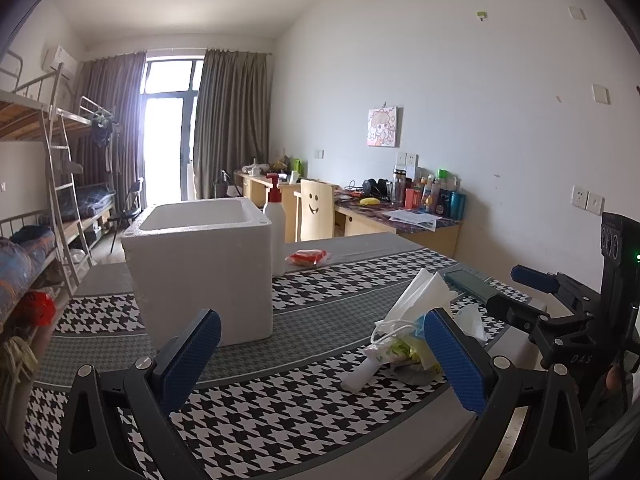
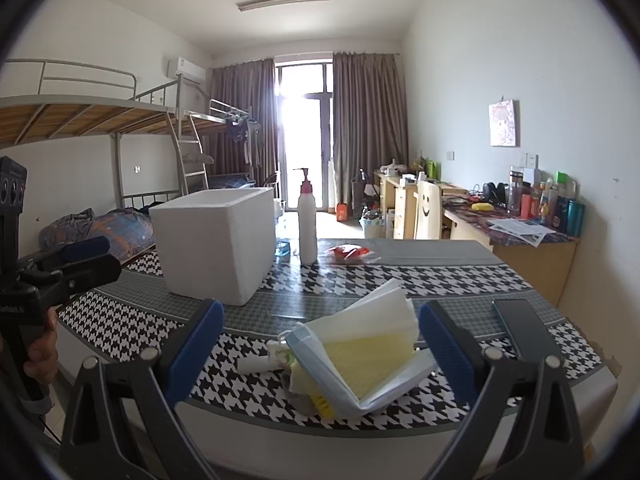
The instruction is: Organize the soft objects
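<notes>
A pile of soft things lies near the front edge of the houndstooth table: a blue face mask, white folded tissue, a yellow cloth and a small white tube. My right gripper is open, its blue pads on either side of the pile as seen, with nothing held. The left wrist view shows the same pile just beyond the right finger of my open, empty left gripper. A white foam box, open at the top, stands ahead of the left gripper. The right gripper shows at the right, beside the pile.
A white pump bottle stands right of the foam box, with a red packet behind it. A dark phone lies right of the pile. The left gripper, held in a hand, is at the left. Bunk beds and desks line the walls.
</notes>
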Available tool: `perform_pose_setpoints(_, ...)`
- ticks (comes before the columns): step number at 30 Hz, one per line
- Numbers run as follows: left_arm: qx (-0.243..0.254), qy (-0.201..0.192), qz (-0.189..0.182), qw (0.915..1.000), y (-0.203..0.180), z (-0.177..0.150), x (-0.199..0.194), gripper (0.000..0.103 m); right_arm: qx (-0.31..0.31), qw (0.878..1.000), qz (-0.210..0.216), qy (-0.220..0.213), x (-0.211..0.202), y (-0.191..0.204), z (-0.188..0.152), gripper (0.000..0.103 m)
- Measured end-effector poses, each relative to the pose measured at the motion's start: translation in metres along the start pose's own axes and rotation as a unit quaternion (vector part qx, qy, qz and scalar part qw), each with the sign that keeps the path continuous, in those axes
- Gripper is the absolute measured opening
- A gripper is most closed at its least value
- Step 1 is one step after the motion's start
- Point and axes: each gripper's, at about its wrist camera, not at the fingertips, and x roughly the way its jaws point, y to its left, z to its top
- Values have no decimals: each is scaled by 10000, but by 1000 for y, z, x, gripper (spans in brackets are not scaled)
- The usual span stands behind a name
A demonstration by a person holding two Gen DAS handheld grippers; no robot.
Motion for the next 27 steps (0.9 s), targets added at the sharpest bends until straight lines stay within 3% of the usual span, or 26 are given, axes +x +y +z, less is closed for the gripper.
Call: perform_pose_setpoints(27, 43, 456, -127, 9989, -11, 5, 44, 102, 170, 9989, -175, 395, 15, -19, -16, 99)
